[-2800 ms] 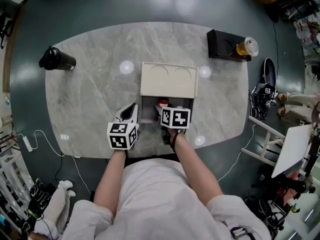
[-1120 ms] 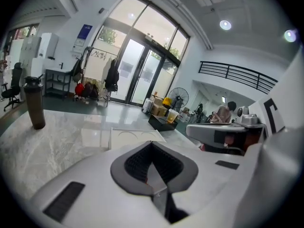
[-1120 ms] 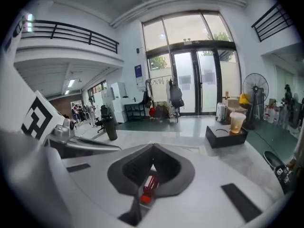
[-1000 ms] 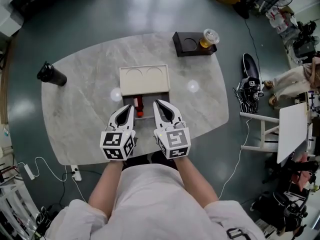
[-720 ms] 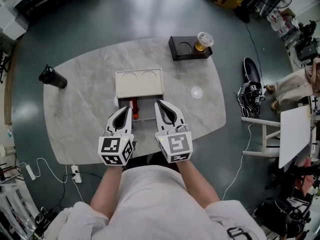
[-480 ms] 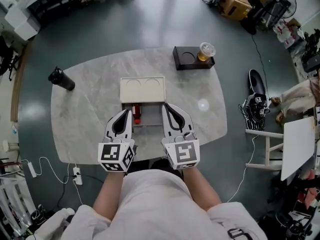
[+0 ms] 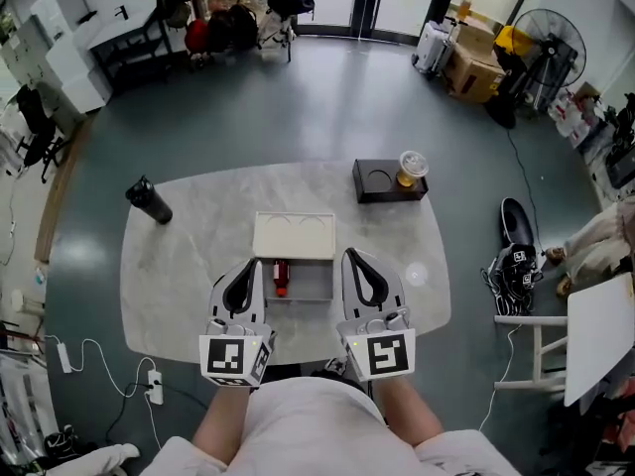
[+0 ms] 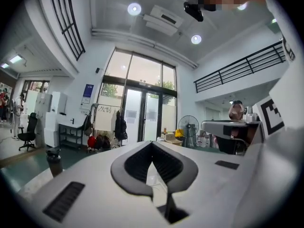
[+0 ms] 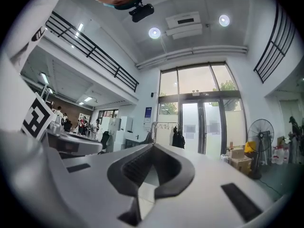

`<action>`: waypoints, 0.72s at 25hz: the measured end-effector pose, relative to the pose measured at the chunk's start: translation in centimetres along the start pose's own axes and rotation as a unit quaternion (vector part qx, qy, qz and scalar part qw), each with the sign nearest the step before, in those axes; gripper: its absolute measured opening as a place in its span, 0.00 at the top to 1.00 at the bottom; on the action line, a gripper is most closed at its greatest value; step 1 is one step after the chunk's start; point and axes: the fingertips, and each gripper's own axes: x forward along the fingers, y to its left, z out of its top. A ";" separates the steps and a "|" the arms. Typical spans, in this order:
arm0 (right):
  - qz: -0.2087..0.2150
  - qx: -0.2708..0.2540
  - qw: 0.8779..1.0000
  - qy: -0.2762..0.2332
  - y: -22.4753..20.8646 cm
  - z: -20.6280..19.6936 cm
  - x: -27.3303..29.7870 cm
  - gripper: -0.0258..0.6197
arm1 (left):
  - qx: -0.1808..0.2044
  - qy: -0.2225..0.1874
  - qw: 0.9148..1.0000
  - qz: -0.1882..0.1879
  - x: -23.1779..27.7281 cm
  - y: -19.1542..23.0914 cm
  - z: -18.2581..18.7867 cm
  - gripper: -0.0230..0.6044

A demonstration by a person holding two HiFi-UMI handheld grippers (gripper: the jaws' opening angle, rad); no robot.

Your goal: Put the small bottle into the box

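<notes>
At the far left of the marble table (image 7: 179, 266) stood a black flask (image 7: 147, 201), well apart from everything that mattered. The left gripper (image 7: 251, 269) hung over the near edge with its jaws pressed together on nothing, its own view looking out level across the room, not down at the table. Just ahead and to the right of its tip, the small bottle (image 7: 281, 277) already lay inside the box (image 7: 314, 284), on its side against the left wall of the grey compartment, its long axis pointing away from the person, under the raised cream lid (image 7: 294, 235). The right gripper (image 7: 352, 262) hovered beside the box's right wall, likewise closed and empty, farther from the bottle than the left. Beyond it, a black holder (image 7: 377, 183) carried a cup (image 7: 412, 167). The placing looked finished; any nudge would fall to the left gripper.
</notes>
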 end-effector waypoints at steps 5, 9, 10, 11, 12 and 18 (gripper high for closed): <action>-0.001 0.001 1.000 -0.014 -0.6 1.4 -0.4 0.92 | -0.003 -0.025 1.000 -0.003 0.1 -0.4 2.3 0.93; 0.000 -0.004 1.000 -0.015 -0.6 1.7 -0.6 0.92 | -0.005 -0.033 0.999 -0.006 0.0 -0.9 3.0 0.93; 0.002 -0.006 1.000 -0.015 -0.5 1.9 -0.7 0.92 | -0.005 -0.033 0.999 -0.006 -0.1 -1.0 3.1 0.93; 0.004 -0.007 1.000 -0.015 -0.5 1.9 -0.7 0.92 | -0.004 -0.033 0.999 -0.006 -0.1 -1.1 3.2 0.93; 0.005 -0.007 1.000 -0.013 -0.5 1.9 -0.8 0.92 | -0.003 -0.033 0.999 -0.006 -0.2 -1.3 3.3 0.93; 0.011 -0.005 1.000 -0.004 -0.1 1.3 -0.7 0.92 | -0.006 -0.032 0.999 -0.010 -0.2 -1.3 3.1 0.93</action>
